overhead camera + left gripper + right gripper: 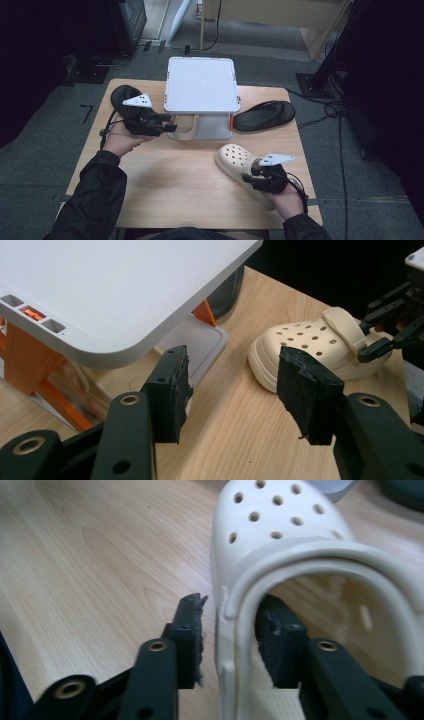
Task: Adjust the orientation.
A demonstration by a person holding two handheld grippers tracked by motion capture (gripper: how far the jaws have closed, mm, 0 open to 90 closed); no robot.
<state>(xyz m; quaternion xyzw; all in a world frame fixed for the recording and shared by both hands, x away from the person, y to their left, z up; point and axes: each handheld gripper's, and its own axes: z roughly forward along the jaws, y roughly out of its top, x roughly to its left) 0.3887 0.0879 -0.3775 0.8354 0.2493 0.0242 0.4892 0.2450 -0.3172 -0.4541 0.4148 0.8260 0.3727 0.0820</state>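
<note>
A cream clog (232,159) with holes in its toe lies on the wooden table (170,185) at the front right. My right gripper (248,172) straddles the clog's side wall near the heel strap. In the right gripper view the clog (270,525) has one pad inside against the wall and the other outside, a sliver off it (230,625). My left gripper (169,124) is held open with nothing in it at the left front corner of a white two-tier rack (201,82). From the left gripper view, its jaws (235,385) look towards the clog (300,340) and the right gripper (385,330).
A second cream clog (187,129) sits on the rack's lower shelf. One black slipper (264,116) lies right of the rack, another (122,95) at the back left behind my left hand. The rack has orange legs (22,360).
</note>
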